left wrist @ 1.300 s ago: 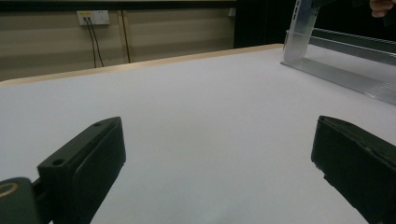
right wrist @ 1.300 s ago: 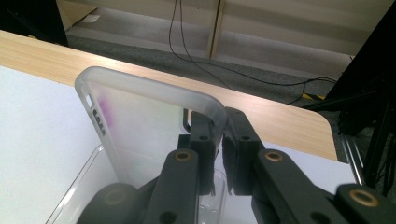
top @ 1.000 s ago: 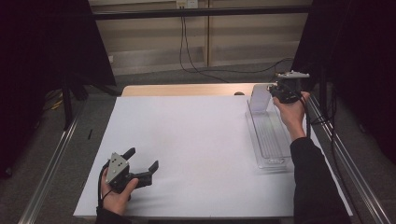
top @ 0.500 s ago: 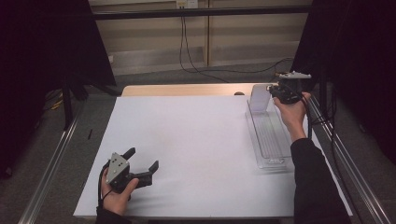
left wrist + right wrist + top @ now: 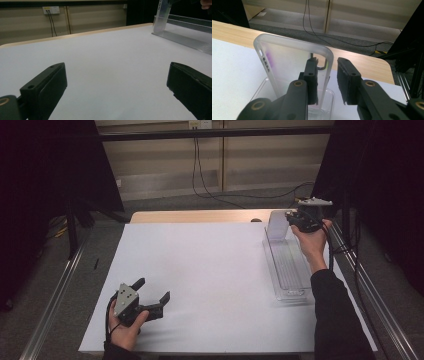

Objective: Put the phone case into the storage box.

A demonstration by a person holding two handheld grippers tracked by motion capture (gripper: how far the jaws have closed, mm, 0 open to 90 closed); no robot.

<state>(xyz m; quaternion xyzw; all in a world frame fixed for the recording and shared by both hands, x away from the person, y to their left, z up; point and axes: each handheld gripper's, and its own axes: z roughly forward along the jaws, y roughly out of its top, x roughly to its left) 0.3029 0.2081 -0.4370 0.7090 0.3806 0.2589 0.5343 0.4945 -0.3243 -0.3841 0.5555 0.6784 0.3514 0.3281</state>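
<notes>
A frosted translucent phone case [image 5: 287, 65] stands upright at the far end of a clear plastic tray [image 5: 287, 270] on the right of the table. My right gripper [image 5: 327, 61] is at the case [image 5: 276, 225], with the case's right edge between its jaws. The jaws have just been opening; a gap shows between the right pad [image 5: 345, 80] and the case, so the grip is loose. My left gripper [image 5: 153, 289] rests near the front left of the white sheet, open and holding nothing. The left gripper view [image 5: 116, 70] looks across the sheet to the case [image 5: 163, 15].
The white sheet [image 5: 200, 270] covers most of the table; a strip of bare wood [image 5: 195, 216] shows at the far edge. Metal rails [image 5: 60, 290] run along both sides. Cables [image 5: 210, 190] lie on the floor behind the table.
</notes>
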